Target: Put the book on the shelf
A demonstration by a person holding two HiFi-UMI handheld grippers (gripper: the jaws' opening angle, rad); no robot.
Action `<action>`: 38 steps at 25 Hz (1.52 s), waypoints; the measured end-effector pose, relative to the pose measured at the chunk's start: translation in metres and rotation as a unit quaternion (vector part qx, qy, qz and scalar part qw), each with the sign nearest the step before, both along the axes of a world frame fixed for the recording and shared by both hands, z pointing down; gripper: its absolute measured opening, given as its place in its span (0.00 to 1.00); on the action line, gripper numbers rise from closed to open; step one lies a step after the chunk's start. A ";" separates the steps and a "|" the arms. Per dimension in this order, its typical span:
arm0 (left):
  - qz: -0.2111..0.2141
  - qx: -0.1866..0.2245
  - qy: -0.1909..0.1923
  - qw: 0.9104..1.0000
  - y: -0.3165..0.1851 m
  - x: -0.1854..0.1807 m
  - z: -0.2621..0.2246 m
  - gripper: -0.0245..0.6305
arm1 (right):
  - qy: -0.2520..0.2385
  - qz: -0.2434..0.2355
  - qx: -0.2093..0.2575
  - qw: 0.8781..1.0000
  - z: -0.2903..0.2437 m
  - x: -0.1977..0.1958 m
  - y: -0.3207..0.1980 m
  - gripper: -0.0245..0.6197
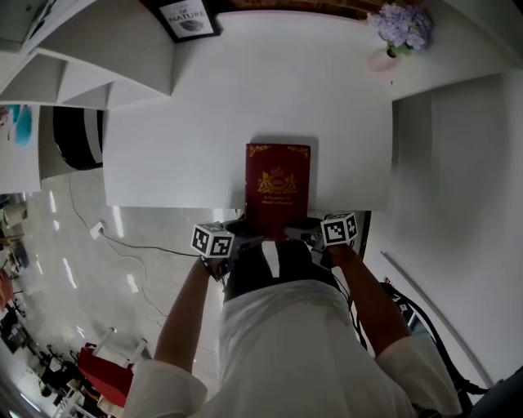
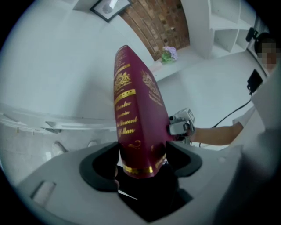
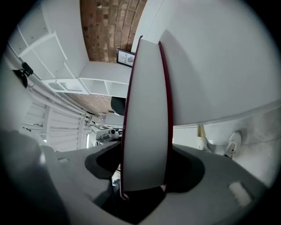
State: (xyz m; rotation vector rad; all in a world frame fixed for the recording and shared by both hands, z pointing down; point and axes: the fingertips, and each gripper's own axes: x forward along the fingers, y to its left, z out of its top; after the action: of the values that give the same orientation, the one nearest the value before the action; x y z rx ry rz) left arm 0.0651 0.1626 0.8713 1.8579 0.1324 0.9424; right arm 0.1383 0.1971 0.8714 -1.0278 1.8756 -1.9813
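Observation:
A dark red book [image 1: 278, 188] with gold print lies flat on the white table [image 1: 188, 122], its near end past the front edge. My left gripper [image 1: 243, 238] stands at the book's near left corner. In the left gripper view the gilded spine [image 2: 131, 110] sits between the wide jaws of the left gripper [image 2: 142, 160], which do not seem to press on it. My right gripper [image 1: 315, 233] is at the near right corner. In the right gripper view the right gripper [image 3: 145, 165] is closed on the book's white page edge [image 3: 147, 118]. The white shelf unit [image 1: 82, 73] stands at the far left.
A framed picture [image 1: 189, 18] leans at the table's back, and a pot of purple flowers [image 1: 400, 24] stands at the back right. A white wall panel [image 1: 458, 163] rises to the right. A cable [image 1: 122, 241] trails over the floor on the left.

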 end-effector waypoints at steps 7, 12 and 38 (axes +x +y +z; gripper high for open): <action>-0.032 -0.004 0.029 0.999 -0.005 0.009 -0.036 0.58 | 0.008 0.011 0.047 0.999 -0.048 0.017 -0.013 0.47; -0.029 0.024 0.046 0.998 -0.017 0.021 -0.095 0.58 | 0.035 0.005 0.089 0.995 -0.110 0.028 -0.028 0.47; -0.074 0.142 0.149 0.976 -0.096 0.017 -0.406 0.57 | 0.082 0.026 0.213 0.973 -0.422 0.025 -0.100 0.47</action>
State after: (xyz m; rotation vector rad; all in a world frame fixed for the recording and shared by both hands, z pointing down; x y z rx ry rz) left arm 0.0820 0.0666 0.4650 2.2348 0.0415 0.5985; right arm 0.1636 0.0973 0.4492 -1.1190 2.2007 -1.4059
